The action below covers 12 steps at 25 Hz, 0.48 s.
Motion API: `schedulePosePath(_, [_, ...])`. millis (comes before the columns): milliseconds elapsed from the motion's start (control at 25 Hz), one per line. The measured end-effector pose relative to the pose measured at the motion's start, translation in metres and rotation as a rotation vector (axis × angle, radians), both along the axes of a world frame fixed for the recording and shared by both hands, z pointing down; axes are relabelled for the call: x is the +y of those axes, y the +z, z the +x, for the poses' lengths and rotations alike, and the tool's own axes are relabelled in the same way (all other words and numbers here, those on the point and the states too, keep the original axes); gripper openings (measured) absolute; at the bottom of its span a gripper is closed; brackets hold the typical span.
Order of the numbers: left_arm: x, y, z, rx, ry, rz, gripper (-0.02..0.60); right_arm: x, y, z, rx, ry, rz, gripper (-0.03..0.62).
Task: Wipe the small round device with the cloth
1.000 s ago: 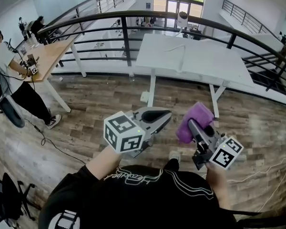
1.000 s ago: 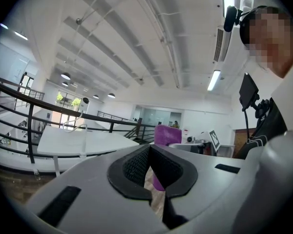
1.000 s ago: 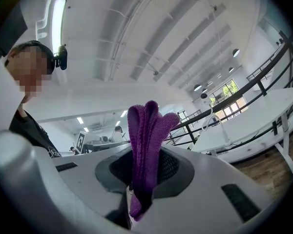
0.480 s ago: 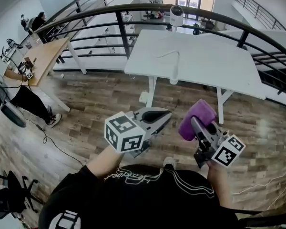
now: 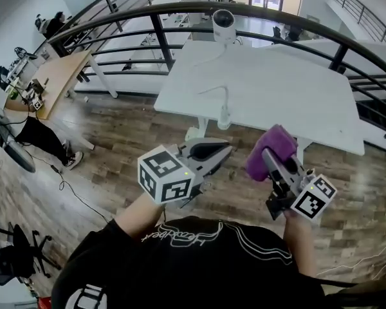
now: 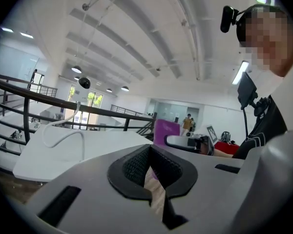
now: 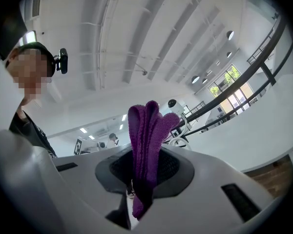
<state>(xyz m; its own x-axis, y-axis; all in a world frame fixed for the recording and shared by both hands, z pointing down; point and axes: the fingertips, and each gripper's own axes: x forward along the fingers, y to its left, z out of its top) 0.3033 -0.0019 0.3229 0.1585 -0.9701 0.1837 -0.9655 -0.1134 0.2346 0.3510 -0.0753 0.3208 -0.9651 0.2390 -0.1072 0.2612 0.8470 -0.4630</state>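
The small round white device (image 5: 223,23) stands on a stalk at the far edge of the white table (image 5: 289,89), and shows too in the right gripper view (image 7: 172,103). Both grippers hang in the air short of the table's near edge. My right gripper (image 5: 266,153) is shut on a folded purple cloth (image 5: 271,147), which sticks up between its jaws (image 7: 145,135). My left gripper (image 5: 224,149) is shut with nothing in it (image 6: 149,172); from it I see the cloth (image 6: 166,129) off to the right.
A white cable (image 5: 220,98) loops across the table. A black curved railing (image 5: 161,34) runs behind it. At the left stand a wooden desk (image 5: 55,76) with people at it, and office chairs (image 5: 13,262) at the lower left. Wood floor lies below.
The table and the device have come nearer and lower in the head view. Both grippers keep about the same place, the right one still shut on the cloth.
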Motion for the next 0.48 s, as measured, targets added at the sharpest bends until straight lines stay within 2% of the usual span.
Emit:
schedulePosePath(280, [-0.021,-0.003,-0.057,-0.011,-0.051,0.028,0.006,-0.023,0.002,-0.058,-0.006,-0.036,0.002,0.061])
schedulePosePath(480, [-0.041,-0.003,-0.122,-0.025,-0.063,0.034,0.006,-0.04,-0.003,-0.119,-0.007,-0.042,0.017,0.061])
